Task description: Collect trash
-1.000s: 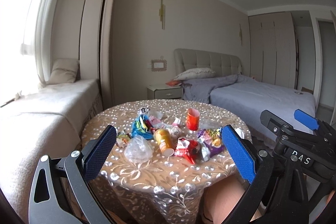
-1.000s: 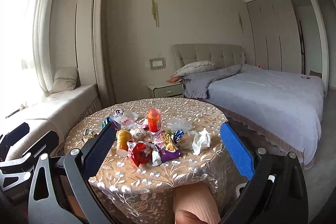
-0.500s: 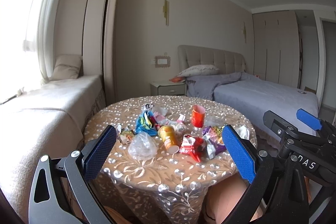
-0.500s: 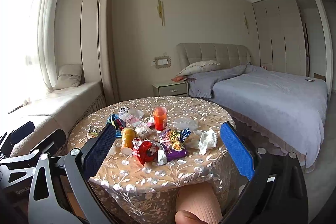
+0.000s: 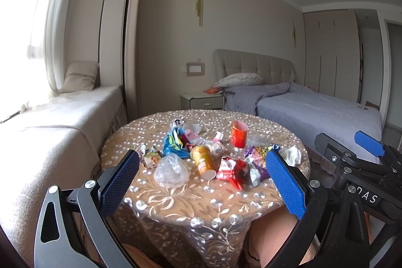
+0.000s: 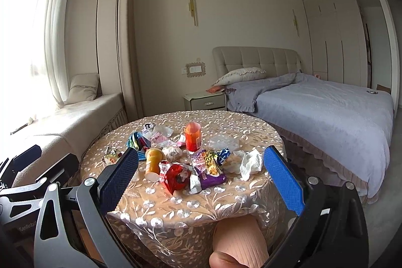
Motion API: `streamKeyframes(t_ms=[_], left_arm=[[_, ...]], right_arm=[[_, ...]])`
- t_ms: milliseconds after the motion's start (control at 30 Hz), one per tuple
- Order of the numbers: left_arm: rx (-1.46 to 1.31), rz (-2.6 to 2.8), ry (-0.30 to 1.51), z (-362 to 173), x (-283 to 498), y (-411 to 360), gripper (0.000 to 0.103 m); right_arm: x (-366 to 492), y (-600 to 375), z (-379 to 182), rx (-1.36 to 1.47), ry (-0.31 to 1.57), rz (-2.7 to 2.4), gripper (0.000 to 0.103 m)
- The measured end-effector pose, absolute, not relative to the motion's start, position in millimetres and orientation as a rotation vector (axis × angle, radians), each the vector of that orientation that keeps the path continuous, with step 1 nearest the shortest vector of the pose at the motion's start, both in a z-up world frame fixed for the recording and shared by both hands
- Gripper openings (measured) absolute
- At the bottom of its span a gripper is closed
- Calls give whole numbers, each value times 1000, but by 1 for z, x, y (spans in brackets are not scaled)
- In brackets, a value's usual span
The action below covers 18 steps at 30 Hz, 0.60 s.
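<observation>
The left gripper [image 5: 201,180] and right gripper [image 6: 201,178] are both spread wide and hold nothing, positioned short of the near edge of the round surface with embroidered beige cloth [image 5: 201,202]. Trash lies clustered at its centre: a tipped orange paper cup [image 5: 203,161], a red snack wrapper [image 6: 176,173], a crumpled white tissue [image 6: 250,163].

The left gripper [image 5: 201,180] hangs before the round worktop [image 5: 176,202], jaws wide apart and empty. Litter sits mid-worktop: a clear plastic bag [image 5: 171,168] near left, a tipped orange cup [image 5: 203,161], a red wrapper [image 5: 231,171], an upright red cup [image 5: 238,136] farther back. The right gripper [image 5: 361,155] shows at right.
</observation>
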<state>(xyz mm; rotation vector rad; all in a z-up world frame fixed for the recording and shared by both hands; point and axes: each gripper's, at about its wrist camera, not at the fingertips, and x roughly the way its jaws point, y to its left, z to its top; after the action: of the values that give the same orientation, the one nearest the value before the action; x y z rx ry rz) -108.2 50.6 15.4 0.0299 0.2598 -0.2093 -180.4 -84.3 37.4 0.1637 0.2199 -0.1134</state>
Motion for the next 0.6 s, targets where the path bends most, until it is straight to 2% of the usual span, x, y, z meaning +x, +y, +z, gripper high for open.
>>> streamKeyframes(t_ms=[600], left_arm=[[25,-208,264,15,-107,52,98]], right_arm=[[-180,-85,35,168,225,-110,100]])
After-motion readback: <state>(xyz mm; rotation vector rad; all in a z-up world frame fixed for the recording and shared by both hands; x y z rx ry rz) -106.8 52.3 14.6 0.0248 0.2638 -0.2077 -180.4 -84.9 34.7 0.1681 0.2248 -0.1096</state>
